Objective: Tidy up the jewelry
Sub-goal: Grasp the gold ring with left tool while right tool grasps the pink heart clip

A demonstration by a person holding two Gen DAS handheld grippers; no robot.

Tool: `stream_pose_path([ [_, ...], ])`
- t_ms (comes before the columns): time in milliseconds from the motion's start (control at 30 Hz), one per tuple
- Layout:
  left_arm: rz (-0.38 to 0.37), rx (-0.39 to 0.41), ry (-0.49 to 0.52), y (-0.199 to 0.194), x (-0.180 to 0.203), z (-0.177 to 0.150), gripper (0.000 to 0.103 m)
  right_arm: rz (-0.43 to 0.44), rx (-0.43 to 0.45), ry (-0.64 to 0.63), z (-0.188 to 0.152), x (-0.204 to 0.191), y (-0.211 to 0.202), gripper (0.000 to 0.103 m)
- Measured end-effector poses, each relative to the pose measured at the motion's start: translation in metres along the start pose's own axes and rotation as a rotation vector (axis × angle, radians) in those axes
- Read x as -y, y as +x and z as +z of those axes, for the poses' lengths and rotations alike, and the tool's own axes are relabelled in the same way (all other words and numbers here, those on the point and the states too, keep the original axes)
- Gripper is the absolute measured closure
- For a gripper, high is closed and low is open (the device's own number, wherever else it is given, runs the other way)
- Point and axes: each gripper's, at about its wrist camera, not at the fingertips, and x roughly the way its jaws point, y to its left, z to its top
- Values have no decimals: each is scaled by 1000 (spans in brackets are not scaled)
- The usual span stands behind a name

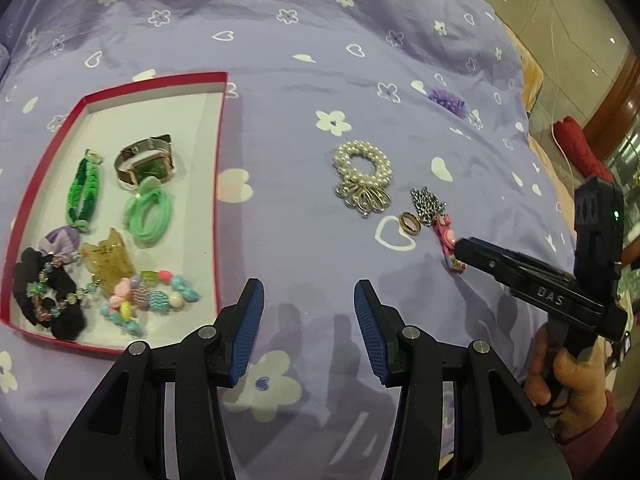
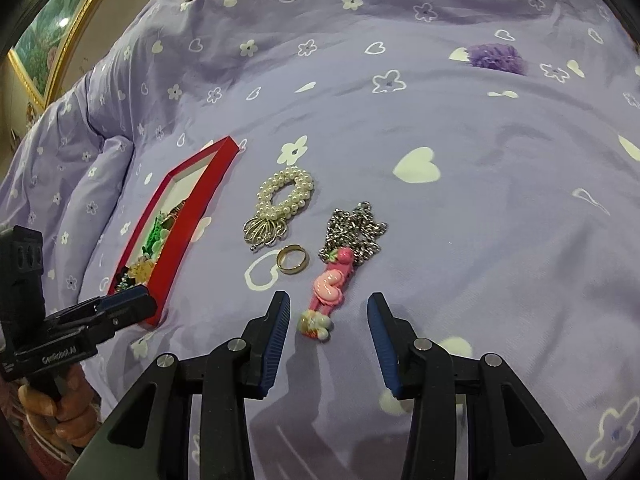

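bed: lilac floral quilt (image 2: 440,128) | wall: gilt-framed picture (image 2: 52,28) | floor: glossy tile (image 1: 576,12)

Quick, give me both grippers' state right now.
Left gripper: open, holding nothing, above the bedspread beside the red box.
Right gripper: open, empty, fingers either side of the pink hair clip.

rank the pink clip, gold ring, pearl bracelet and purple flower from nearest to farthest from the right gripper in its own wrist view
1. Pink clip, just ahead of the right gripper, between its open fingers.
2. Gold ring, ahead, slightly left.
3. Pearl bracelet, beyond the ring, left.
4. Purple flower, far ahead on the right.
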Motion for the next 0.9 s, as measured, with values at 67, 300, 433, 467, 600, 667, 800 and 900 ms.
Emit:
stream_pose_path([
  [67, -3, -7, 6, 4, 3, 1, 57, -8, -4, -14, 2, -3, 6, 60],
  [300, -32, -28, 42, 19, 24, 10, 57, -44, -7, -50, 7, -2, 15, 84],
  [433, -58, -33, 87, 35, 47, 21, 57, -39, 19, -35, 8, 8, 0, 84],
  [467, -64, -37, 96, 40, 53, 24, 57, -35, 26, -27, 8, 11, -4, 84],
  [600, -86, -59, 136, 63, 75, 33, 57, -11, 63, 24, 10, 25, -22, 84],
  [667, -85, -74, 152, 75, 83, 36, 57, 2, 75, 51, 11, 32, -29, 84],
  [800, -46, -55, 186, 88, 94, 40, 65, 17, 86, 84, 11, 41, -36, 84],
  [900, -34, -49, 186, 90, 92, 41, 82, 33, 88, 107, 10, 45, -37, 84],
])
